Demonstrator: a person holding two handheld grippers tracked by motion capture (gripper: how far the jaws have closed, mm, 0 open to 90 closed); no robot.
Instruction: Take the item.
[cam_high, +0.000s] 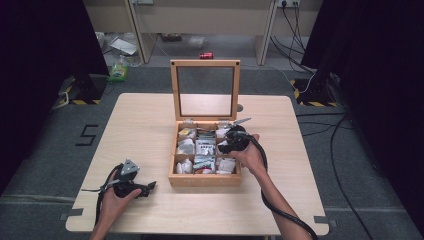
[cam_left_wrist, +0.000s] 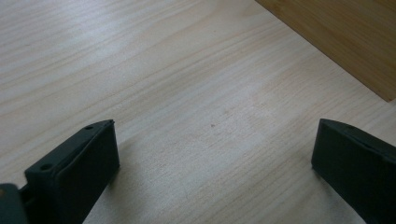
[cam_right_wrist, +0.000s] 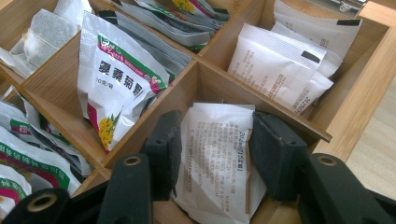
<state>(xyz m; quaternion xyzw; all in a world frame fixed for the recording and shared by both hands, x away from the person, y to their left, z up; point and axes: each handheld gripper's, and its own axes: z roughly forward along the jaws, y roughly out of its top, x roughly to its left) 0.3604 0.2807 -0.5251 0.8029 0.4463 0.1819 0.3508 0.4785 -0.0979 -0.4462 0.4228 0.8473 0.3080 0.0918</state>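
Right claw (cam_right_wrist: 215, 154), half spread, straddles white sachets (cam_right_wrist: 217, 154) in a near compartment of the lidded wooden box (cam_high: 204, 179), none lifted out yet; left claw (cam_left_wrist: 212, 158) rests wide and empty on the worktop (cam_left_wrist: 187, 70).

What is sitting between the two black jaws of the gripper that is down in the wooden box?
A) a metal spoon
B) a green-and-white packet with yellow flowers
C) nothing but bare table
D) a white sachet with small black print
D. In the right gripper view, the right gripper has its jaws either side of a white printed sachet in one compartment of the wooden box.
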